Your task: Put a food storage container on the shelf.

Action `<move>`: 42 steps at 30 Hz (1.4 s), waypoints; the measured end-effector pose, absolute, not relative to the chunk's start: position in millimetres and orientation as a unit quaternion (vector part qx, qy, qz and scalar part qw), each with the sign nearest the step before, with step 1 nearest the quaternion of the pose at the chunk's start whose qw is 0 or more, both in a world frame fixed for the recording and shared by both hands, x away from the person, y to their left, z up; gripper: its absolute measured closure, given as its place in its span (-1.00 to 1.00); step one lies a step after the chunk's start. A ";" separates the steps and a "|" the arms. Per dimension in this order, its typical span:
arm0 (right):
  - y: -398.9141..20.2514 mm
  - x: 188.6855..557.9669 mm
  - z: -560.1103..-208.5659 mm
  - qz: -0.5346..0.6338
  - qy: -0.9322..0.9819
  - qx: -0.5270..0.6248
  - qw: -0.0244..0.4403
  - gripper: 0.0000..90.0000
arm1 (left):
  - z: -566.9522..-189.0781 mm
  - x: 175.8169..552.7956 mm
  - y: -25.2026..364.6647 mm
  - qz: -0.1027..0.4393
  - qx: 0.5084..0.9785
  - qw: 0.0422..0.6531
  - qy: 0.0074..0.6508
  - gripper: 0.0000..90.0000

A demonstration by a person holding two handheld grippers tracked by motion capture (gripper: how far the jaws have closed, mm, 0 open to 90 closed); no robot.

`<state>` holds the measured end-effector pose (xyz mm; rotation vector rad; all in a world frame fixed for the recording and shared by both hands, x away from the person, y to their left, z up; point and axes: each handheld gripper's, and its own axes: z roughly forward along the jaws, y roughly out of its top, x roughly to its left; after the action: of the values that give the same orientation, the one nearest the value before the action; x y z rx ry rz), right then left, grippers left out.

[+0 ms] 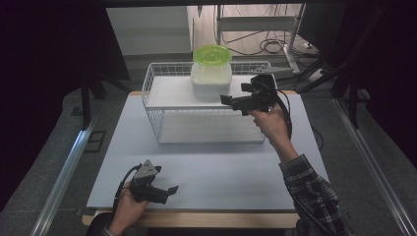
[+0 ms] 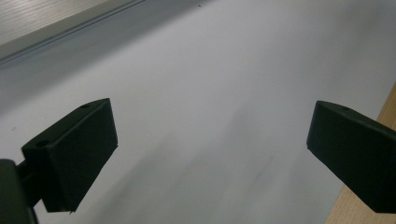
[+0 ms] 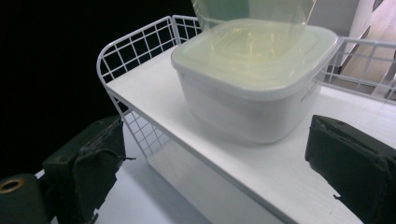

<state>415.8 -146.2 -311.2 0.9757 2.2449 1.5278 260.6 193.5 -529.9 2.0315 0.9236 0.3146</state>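
Note:
A white tub with a translucent lid [image 1: 211,79] stands on the top shelf of a white wire rack [image 1: 167,93], and a green bowl [image 1: 212,54] rests on the lid. My right gripper [image 1: 235,96] is held at the shelf's right front and points left at the tub. In the right gripper view its jaws [image 3: 215,158] are open, the tub [image 3: 252,79] sits a short way ahead between them, and the green bowl [image 3: 252,9] shows at the top edge. My left gripper [image 1: 167,191] hovers low by the table's front left edge, open [image 2: 210,140] over bare tabletop.
The rack stands at the back middle of the pale table [image 1: 211,167] and has a lower shelf [image 1: 206,129] under the top one. The table's wooden edge [image 2: 387,107] lies just past the left gripper's right jaw. Dark curtains and cables lie beyond the table.

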 end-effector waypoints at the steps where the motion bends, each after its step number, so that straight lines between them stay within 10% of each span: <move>1: -146.8 414.6 -313.4 0.525 0.773 0.332 0.129 -0.88 | -530.0 260.7 193.6 0.126 0.814 0.429 0.370 -0.96; 42: -194.2 346.1 -440.9 0.471 0.806 0.332 0.135 -0.97 | -530.0 261.0 196.0 0.119 0.811 0.437 0.371 -0.96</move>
<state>346.1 -194.2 -440.9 0.9628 2.3353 1.3641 261.0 196.0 -530.0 2.0171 0.9234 0.2966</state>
